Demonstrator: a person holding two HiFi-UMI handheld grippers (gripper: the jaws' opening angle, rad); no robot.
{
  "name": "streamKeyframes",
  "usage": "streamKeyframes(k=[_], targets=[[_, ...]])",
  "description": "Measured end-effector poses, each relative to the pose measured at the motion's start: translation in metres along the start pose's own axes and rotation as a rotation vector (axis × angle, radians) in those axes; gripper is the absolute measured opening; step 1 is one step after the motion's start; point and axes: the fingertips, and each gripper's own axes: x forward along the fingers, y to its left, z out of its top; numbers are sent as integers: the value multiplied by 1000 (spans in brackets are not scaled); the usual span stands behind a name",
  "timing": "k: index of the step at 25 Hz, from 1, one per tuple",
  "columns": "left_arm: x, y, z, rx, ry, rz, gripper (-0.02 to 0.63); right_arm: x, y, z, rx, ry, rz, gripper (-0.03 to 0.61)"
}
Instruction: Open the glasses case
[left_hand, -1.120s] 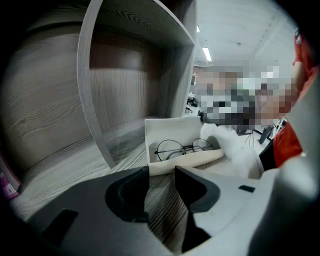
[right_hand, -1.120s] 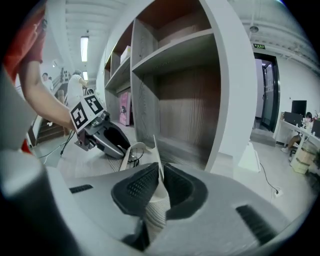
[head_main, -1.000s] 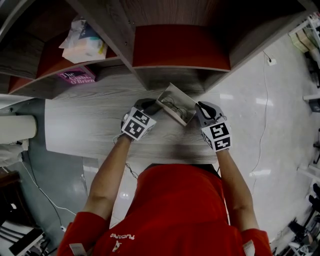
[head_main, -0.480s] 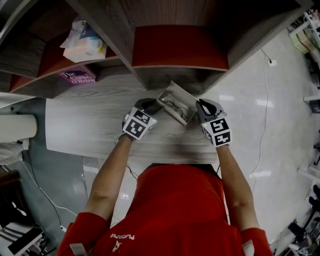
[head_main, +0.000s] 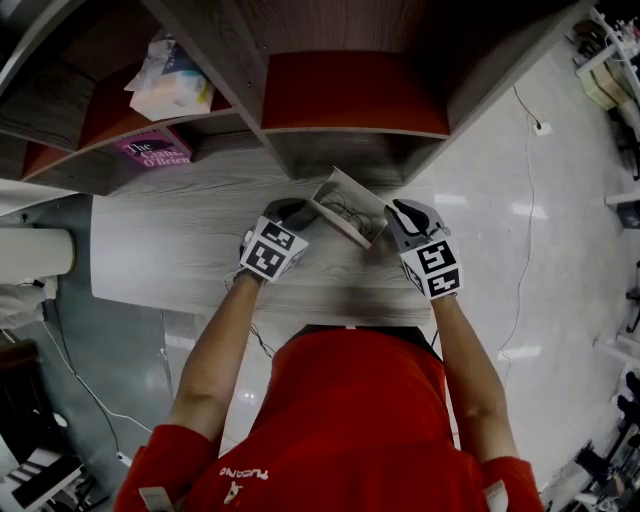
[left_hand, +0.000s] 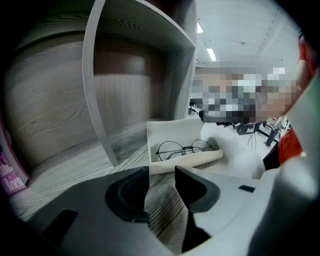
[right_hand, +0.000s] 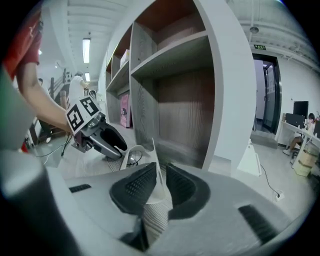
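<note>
The white glasses case (head_main: 350, 208) lies open on the grey wood table (head_main: 170, 250), its lid standing up. Thin round glasses (left_hand: 182, 148) lie inside the case (left_hand: 175, 135). My left gripper (head_main: 300, 212) is at the case's left end; in the left gripper view its jaws (left_hand: 162, 185) stand a little apart over bare table, just short of the case. My right gripper (head_main: 393, 212) is at the case's right end. The thin upright lid edge (right_hand: 156, 165) stands between its jaws (right_hand: 161, 187), which are opening, and a small gap shows beside the lid.
A shelf unit (head_main: 350, 95) rises right behind the case, with a divider post (left_hand: 100, 100) close on its left. A pink book (head_main: 155, 152) and a plastic packet (head_main: 170, 85) sit in the left shelf bays. The table's front edge (head_main: 300, 305) is near the person's body.
Both grippers have stayed at the ends of the open case. The case has not moved on the table.
</note>
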Motion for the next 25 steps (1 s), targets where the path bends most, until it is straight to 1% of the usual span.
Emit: streamKeyframes(k=[3,7,11,16,19,22,25], targets=[[-8,2,5,-5,-26,26,156,-8,3,9,-19,-24,4,64],[-28,2,25,-25,-114,67,156,-18,4,29,-33,-80,0,61],[-58,-2,60,-38,-256,105,141,-31,7,57,-44,-157,2,50],[-106,-15,110,-33,-455,144,87,-55,15,100,-24,-280,6,32],[-135,-25,133,-35,-565,167,60,-70,23,123,-9,-349,20,25],[-161,-35,150,-35,-651,186,46,-86,32,145,-11,-404,39,15],[-182,-45,162,-22,-713,203,33,-101,42,158,-11,-448,54,8]])
